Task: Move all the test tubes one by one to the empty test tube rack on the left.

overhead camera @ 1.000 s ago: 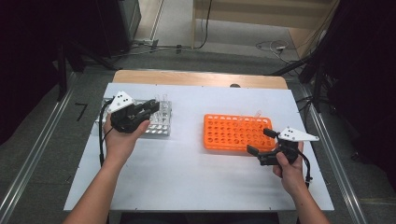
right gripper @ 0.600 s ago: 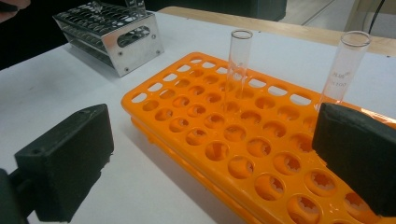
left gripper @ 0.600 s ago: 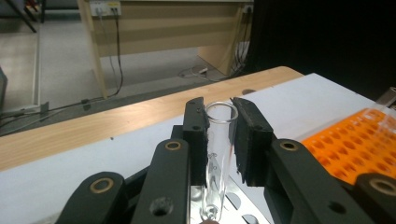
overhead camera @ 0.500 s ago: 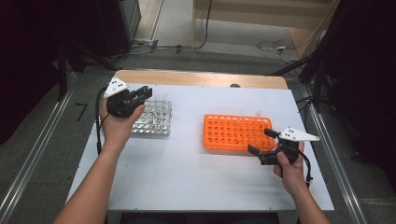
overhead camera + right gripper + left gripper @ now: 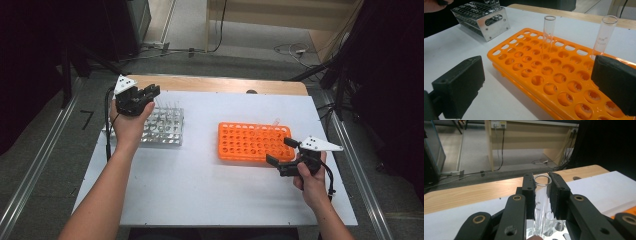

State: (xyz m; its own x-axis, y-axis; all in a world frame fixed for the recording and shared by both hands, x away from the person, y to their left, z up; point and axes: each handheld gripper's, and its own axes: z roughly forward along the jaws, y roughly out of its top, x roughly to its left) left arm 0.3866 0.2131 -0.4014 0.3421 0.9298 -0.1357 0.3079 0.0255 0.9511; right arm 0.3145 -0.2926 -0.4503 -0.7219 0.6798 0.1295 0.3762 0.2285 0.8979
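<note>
My left gripper (image 5: 541, 178) is shut on a clear glass test tube (image 5: 541, 195), gripped just below its rim and held upright. In the high view this gripper (image 5: 152, 91) hovers over the far left corner of the metal tube rack (image 5: 165, 127). Another tube (image 5: 550, 220) stands in that rack beneath the jaws. My right gripper (image 5: 279, 151) is open at the near right corner of the orange tube rack (image 5: 252, 142). Nothing sits between its pads (image 5: 461, 85). Two glass tubes (image 5: 548, 32) (image 5: 604, 37) stand in the orange rack's far rows.
The white tabletop (image 5: 200, 190) has free room in front of both racks. A wooden strip (image 5: 220, 84) runs along its far edge. Cables lie on the floor beyond, and a metal rail (image 5: 35, 170) flanks the table's left side.
The left hand has moved away from me, from above the middle of the metal rack to its far left corner. The right hand has stayed put.
</note>
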